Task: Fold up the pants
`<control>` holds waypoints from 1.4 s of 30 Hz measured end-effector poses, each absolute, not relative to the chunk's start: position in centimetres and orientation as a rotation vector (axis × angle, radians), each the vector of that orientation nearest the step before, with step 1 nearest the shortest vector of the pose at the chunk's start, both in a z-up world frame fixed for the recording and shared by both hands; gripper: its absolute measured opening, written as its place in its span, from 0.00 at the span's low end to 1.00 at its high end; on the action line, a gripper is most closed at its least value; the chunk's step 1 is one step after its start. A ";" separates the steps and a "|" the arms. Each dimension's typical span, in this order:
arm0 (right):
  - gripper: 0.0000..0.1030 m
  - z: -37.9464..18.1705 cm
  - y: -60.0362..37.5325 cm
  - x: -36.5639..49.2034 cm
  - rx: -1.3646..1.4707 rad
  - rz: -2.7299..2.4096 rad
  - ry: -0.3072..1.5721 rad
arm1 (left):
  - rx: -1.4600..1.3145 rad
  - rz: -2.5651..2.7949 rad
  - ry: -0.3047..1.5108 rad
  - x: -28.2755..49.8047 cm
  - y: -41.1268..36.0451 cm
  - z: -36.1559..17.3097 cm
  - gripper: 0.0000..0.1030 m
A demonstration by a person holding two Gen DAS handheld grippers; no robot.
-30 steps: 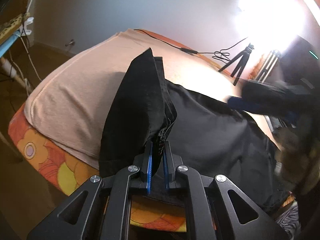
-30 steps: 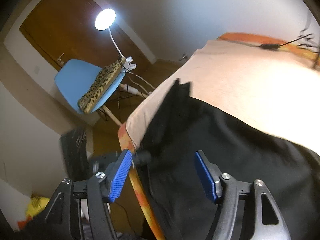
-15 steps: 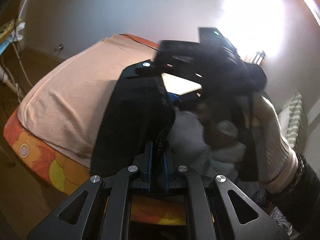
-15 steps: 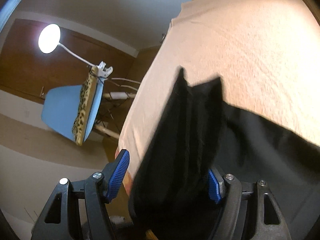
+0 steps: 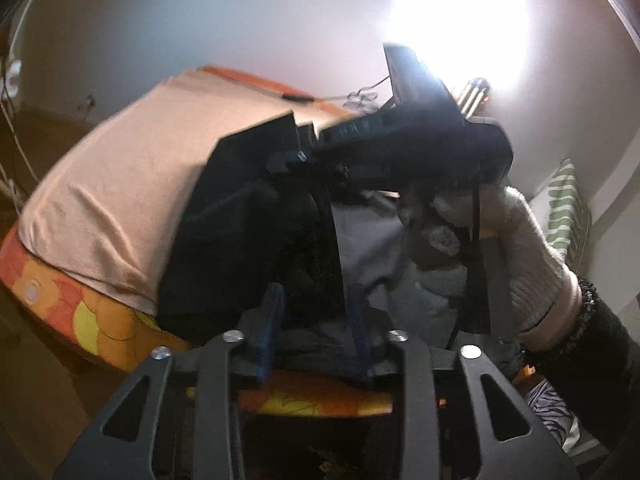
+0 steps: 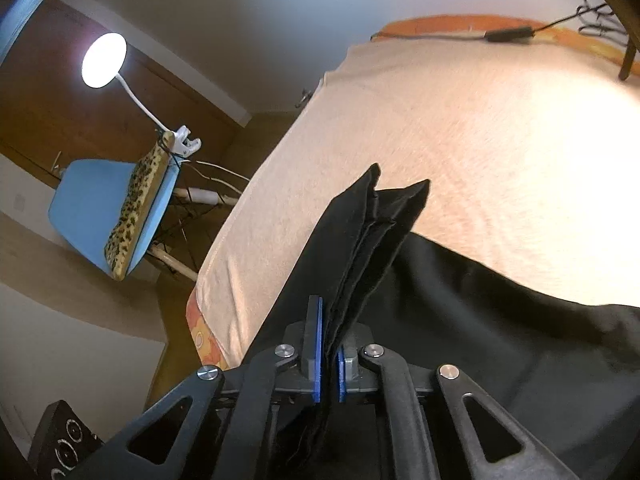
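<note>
Right wrist: one pants (black), two tongs.

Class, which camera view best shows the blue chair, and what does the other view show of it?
The right wrist view: the blue chair stands sharp at the left, beside the bed, with a leopard-print cushion on it. The left wrist view shows nothing of the chair.

Left wrist view. The left gripper, its blue fingers just opened and standing apart, has a bunch of the black pants between them, at the bed's near edge. Beyond, the right gripper, held by a gloved hand, meets the same raised fold. A bright lamp glares on the wall.
</note>
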State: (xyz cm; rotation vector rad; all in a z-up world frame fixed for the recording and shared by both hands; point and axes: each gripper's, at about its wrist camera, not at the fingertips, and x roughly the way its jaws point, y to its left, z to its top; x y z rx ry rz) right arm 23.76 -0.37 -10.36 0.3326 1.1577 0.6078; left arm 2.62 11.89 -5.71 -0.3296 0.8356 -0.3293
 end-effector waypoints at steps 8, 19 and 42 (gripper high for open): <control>0.01 -8.9 -5.0 21.4 0.362 0.566 1.127 | -0.393 -0.262 0.800 3.1 14.0 -4.9 0.32; 0.01 -6.2 -12.1 16.7 0.416 0.503 1.085 | -0.254 -0.310 0.825 4.3 8.2 -5.0 0.32; 0.01 -8.5 -32.9 7.2 0.667 0.222 1.096 | -0.020 -0.534 0.984 5.0 -4.5 -8.9 0.32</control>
